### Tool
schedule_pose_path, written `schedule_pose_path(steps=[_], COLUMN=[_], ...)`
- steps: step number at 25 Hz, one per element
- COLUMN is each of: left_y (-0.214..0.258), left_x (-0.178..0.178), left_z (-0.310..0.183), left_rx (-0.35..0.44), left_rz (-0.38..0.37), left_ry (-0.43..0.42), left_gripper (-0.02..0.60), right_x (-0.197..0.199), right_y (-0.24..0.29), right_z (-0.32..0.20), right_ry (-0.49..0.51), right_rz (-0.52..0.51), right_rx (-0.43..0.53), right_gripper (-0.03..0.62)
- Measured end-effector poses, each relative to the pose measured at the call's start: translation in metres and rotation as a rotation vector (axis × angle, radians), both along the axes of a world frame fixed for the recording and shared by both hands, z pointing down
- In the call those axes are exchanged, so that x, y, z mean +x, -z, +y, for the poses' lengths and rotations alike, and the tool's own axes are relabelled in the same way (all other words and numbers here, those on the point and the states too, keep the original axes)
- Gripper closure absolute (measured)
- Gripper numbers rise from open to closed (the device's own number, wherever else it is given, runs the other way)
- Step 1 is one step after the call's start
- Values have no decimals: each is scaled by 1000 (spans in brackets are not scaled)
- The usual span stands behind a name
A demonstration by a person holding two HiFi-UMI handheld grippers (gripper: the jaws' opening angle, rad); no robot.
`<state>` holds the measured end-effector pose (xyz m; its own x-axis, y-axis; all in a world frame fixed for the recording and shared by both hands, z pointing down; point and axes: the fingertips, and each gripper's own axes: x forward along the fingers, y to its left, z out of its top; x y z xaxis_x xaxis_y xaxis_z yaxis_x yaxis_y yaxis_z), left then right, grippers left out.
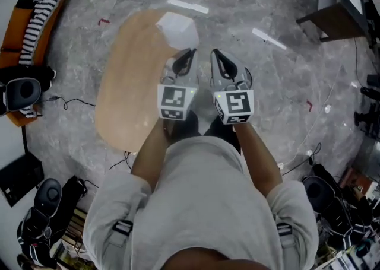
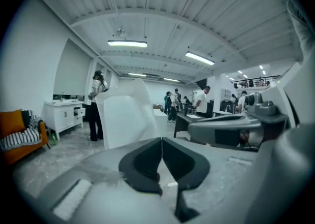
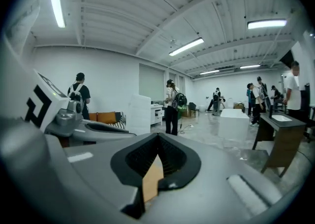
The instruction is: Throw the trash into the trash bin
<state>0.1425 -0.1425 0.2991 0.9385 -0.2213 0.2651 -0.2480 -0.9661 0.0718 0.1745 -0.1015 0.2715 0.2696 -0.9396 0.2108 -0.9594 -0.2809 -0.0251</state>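
Where the wooden surface (image 1: pixel 127 85) is ending at its far side, a white bin (image 1: pixel 177 28) with an angular top is showing. Whether it is standing on the surface or just beyond it, I cannot tell. The left gripper (image 1: pixel 187 58) is hanging just short of the bin and pointing toward it. Its jaws are pressing tip to tip with nothing visible between them. The right gripper (image 1: pixel 218 61) is hanging just beside the left one, out past the surface's edge and over the grey stone floor (image 1: pixel 267 85). Its jaws are closing fully at the tips too. A tan sliver is showing in the gap behind them, and I cannot make out what it is. An orange sofa (image 1: pixel 12 37) with a striped cloth is sitting well off to the left. Several people (image 3: pixel 172 107) are standing farther back in the room.
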Motion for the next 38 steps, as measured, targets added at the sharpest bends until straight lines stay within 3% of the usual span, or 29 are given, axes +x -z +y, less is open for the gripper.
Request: schedule_pose_path(steps=[8,16,25,32,38], left_y=[-5,-15,-36,-52,-80], left_x=[116,171,207,217,220], left_z=[138,233,289,288,275], left_rx=[-50,-55,-63,-74,-83], left_rz=[-8,-41,-80,-107,-148], left_ry=[-233,-350,-325,-257,-286], left_gripper=[558,558,558,558,558], right_x=[113,163,200,219,227], right_y=[-3,-14,-38,-50,-87], right_z=[150,248,292,284,282], right_ry=[-270,-396,-357,-296,-351], right_rz=[5,-24,-32,-53,-102], right_rx=[-26,-16,-17,-14,-44], right_gripper=[586,586,586,586,586])
